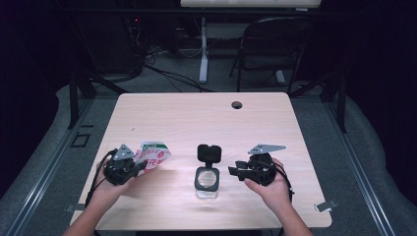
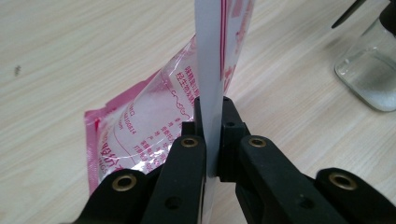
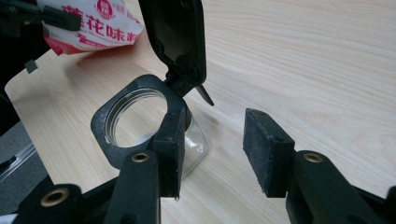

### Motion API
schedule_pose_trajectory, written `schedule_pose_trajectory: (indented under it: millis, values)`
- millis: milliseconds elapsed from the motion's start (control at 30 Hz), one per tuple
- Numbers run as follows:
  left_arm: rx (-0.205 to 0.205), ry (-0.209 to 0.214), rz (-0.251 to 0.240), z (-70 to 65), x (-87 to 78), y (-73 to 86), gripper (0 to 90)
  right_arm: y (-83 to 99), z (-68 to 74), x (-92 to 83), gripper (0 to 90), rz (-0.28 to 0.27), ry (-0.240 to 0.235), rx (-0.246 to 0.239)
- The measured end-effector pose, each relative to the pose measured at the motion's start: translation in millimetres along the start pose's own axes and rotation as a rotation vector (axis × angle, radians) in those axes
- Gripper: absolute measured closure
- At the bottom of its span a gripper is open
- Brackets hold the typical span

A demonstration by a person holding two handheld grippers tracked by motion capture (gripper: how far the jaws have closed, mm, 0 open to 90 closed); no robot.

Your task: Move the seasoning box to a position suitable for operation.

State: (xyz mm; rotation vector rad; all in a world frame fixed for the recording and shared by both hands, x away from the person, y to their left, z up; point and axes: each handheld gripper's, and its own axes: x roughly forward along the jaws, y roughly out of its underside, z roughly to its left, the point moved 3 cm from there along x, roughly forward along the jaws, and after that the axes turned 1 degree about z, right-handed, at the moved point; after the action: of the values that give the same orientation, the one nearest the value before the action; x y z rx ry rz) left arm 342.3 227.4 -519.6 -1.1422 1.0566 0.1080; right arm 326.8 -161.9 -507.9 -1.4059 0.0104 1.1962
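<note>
A small clear glass jar stands near the front middle of the counter, its black hinged lid flipped open and standing up at the far side. Whitish grains seem to lie at its bottom, though what they are is hard to tell.

To the left, the left gripper has its jaws pinched tight on the flat edge of a red-and-white plastic pouch, which hangs from them just above the wood; its contents cannot be made out.

The right gripper sits just right of the jar with its jaws parted, one pad beside the jar's rim and nothing between them.

The counter is pale wood with a cable hole at its far edge. Beyond it the room is dark, with a folding chair and floor cables partly lost in shadow.
</note>
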Motion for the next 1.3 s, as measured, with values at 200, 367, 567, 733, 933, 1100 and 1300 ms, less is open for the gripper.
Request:
schedule_pose_trajectory:
  millis: [200,367,567,733,933,1100,1300]
  values:
    - [0.012,-0.024,-0.017,4.4,-11.5,-12.3,90.0,-2.1,-4.6,-2.6,58.0,-0.034,0.026,0.018]
    - [0.014,-0.046,-0.038,9.1,-22.4,-22.0,90.0,-2.7,-6.3,-4.0,56.8,-0.039,0.019,0.024]
    - [0.011,-0.071,-0.073,15.4,-38.1,-32.8,90.0,-2.7,-2.9,-1.6,55.7,-0.032,0.008,0.015]
    - [0.013,-0.063,-0.094,15.1,-49.3,-38.0,90.0,-3.4,-3.3,-3.6,55.6,-0.032,0.007,0.012]
    - [0.025,-0.039,-0.125,6.2,-52.7,-41.9,90.0,-4.1,-4.1,-5.8,55.5,-0.041,0.003,0.022]
    - [0.032,-0.023,-0.133,1.3,-50.3,-43.9,90.0,-4.5,-2.4,-5.4,55.5,-0.047,-0.008,0.02]
    - [0.039,0.01,-0.129,-3.0,-47.5,-44.5,90.0,-5.5,-0.7,-7.6,56.1,-0.034,-0.023,0.001]
